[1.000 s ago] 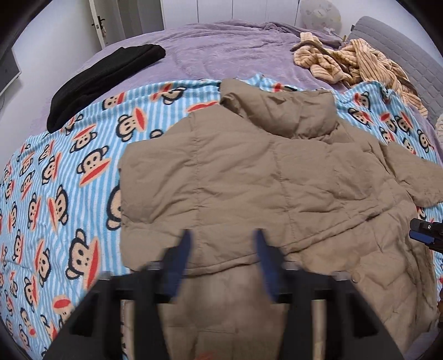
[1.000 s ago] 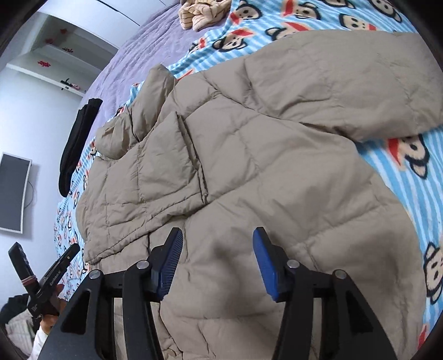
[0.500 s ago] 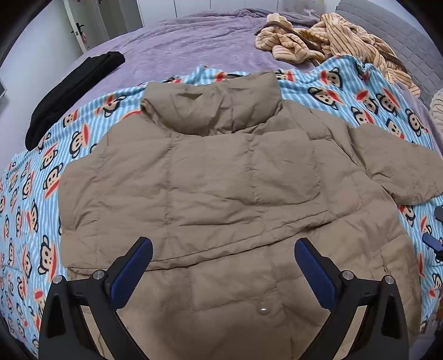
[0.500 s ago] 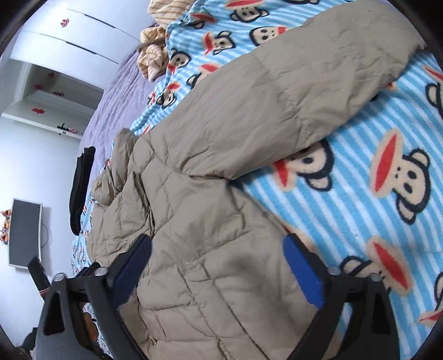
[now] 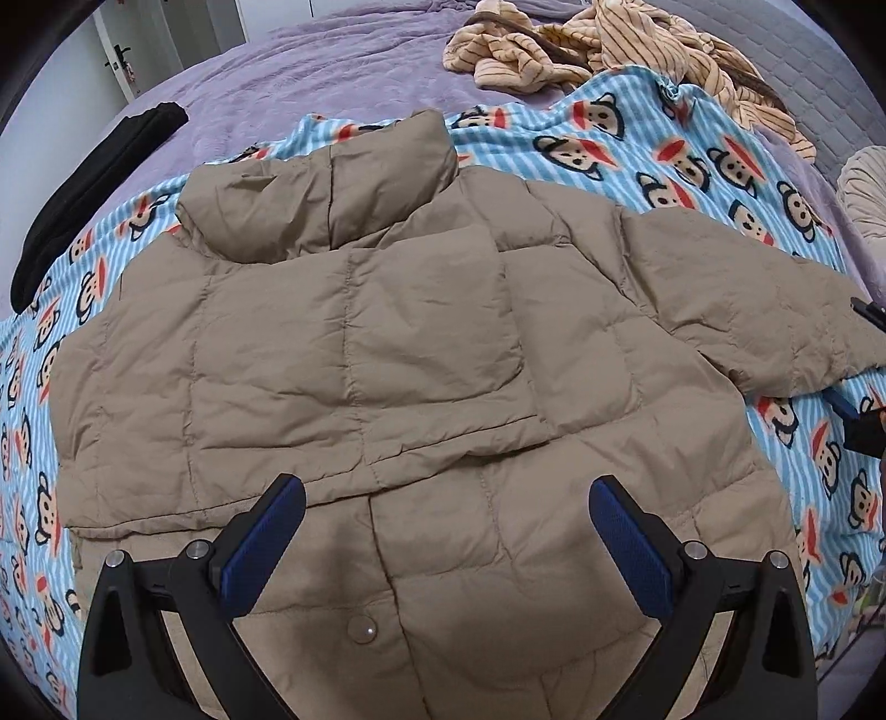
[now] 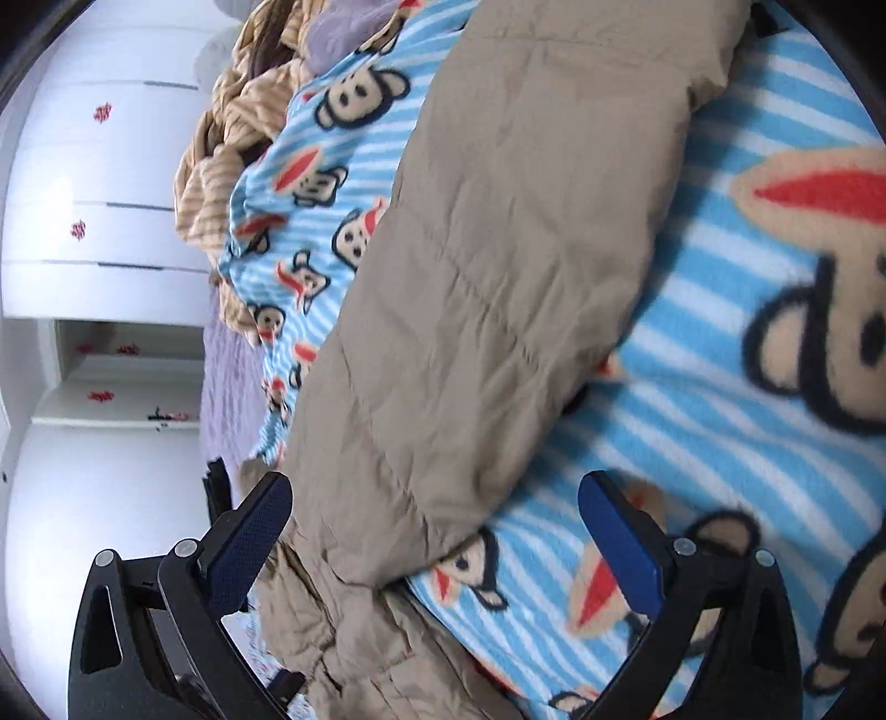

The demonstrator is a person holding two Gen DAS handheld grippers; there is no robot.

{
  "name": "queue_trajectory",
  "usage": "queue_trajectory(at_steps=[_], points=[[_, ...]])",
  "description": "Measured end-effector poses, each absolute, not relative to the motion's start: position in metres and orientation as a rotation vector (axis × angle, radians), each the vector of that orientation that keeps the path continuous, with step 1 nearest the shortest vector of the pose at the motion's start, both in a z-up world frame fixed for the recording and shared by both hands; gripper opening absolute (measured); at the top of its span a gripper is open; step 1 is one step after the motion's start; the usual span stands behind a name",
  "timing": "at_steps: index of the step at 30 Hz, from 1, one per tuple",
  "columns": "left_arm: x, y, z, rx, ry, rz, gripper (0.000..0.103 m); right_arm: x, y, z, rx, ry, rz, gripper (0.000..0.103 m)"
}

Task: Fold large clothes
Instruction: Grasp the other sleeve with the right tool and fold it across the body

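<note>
At the bottom of the left wrist view the left gripper stands with its jaws spread wide, nothing between the blue pads, hanging over the lower hem of the tan jacket. The jacket lies flat across the middle of the frame on a blue striped monkey blanket, one side folded over its front, collar toward the top, and its sleeve stretched to the right edge. At the bottom of the right wrist view the right gripper is also spread wide and holds nothing; the sleeve runs up between its fingers. Farther off, a black garment lies at upper left and a striped beige garment at the top on the purple bedspread.
</note>
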State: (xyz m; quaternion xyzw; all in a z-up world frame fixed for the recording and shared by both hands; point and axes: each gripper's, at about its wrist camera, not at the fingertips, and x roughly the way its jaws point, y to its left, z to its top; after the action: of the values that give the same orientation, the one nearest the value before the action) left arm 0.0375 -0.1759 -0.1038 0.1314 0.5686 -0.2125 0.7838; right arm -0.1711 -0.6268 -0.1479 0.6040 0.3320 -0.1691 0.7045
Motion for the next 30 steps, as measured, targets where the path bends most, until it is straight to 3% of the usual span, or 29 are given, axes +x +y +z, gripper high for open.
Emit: queue_trajectory(at_steps=[9,10,12,13,17,22,30], points=[[0.048,-0.172,-0.098,0.245,1.213,-0.426,0.103,-0.168,-0.684,-0.152,1.568,0.442,-0.352,0.103],[0.051,-0.169,-0.096,0.234,1.211,-0.42,0.103,-0.17,-0.687,-0.155,1.608,0.409,-0.358,0.097],[0.056,-0.163,-0.093,0.212,1.207,-0.409,0.103,-0.173,-0.69,-0.16,1.679,0.363,-0.36,0.045],[0.059,-0.158,-0.09,0.203,1.202,-0.404,0.103,-0.171,-0.692,-0.163,1.709,0.367,-0.361,0.004],[0.07,-0.137,-0.08,0.187,1.165,-0.368,0.103,-0.156,-0.688,-0.146,1.656,0.36,-0.309,0.003],[0.085,-0.1,-0.073,0.168,1.132,-0.311,0.103,-0.094,-0.651,-0.082,1.399,0.47,-0.155,0.004],[0.103,-0.032,-0.074,0.129,1.107,-0.226,0.103,0.035,-0.481,-0.016,0.843,0.742,0.107,0.004]])
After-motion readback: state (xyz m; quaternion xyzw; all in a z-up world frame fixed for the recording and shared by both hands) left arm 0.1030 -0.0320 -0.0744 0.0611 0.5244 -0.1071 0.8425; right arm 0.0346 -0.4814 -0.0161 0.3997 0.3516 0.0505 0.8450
